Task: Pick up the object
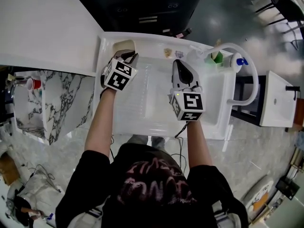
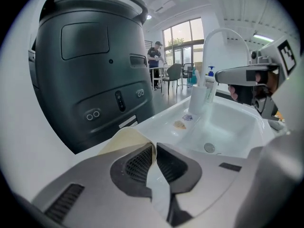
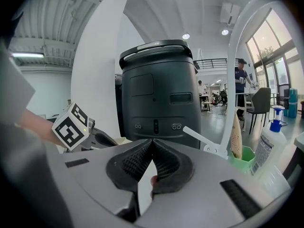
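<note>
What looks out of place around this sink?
Little stands out. A cream, curled sheet sits pinched in the left claw at the sink's far left corner, and two small scraps lie on its back rim.

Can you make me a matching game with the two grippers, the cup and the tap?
Things:
1. left gripper
2. right gripper
3. cup
4. tap

Descriptions:
A. green
B. shut, nothing inside
C. white and curved
D. shut on the cream object

Pairs: 1-D, 2-B, 3-A, 4-C
</note>
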The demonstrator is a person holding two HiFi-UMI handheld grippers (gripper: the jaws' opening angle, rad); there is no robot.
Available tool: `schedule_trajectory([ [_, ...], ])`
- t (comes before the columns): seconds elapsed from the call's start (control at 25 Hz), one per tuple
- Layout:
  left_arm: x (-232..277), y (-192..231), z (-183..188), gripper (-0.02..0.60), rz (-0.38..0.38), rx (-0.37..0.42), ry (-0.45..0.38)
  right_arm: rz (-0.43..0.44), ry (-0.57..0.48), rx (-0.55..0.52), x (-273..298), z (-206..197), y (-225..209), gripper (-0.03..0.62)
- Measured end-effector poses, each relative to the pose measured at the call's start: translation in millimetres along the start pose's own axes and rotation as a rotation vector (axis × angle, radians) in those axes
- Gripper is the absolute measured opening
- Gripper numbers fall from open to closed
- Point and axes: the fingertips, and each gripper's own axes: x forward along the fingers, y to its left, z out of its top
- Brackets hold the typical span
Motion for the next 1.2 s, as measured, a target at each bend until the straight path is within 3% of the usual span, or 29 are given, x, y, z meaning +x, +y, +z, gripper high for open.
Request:
schedule_trajectory([
  [0.4, -82, -18, 31, 0.041, 0.118, -0.037, -0.145, 0.004, -0.062, -0.014, -43, 19, 8, 0.014],
  [0.64, -139, -32, 56, 0.041, 0.200, -0.022, -0.258, 0.006, -0.101, -0.040, -75, 34, 13, 0.014],
  [1.2, -248, -77, 81, 0.041, 0.305, -0.052, -0.448, -0.002, -0.199, -0.084, -149, 67, 21, 0.014],
])
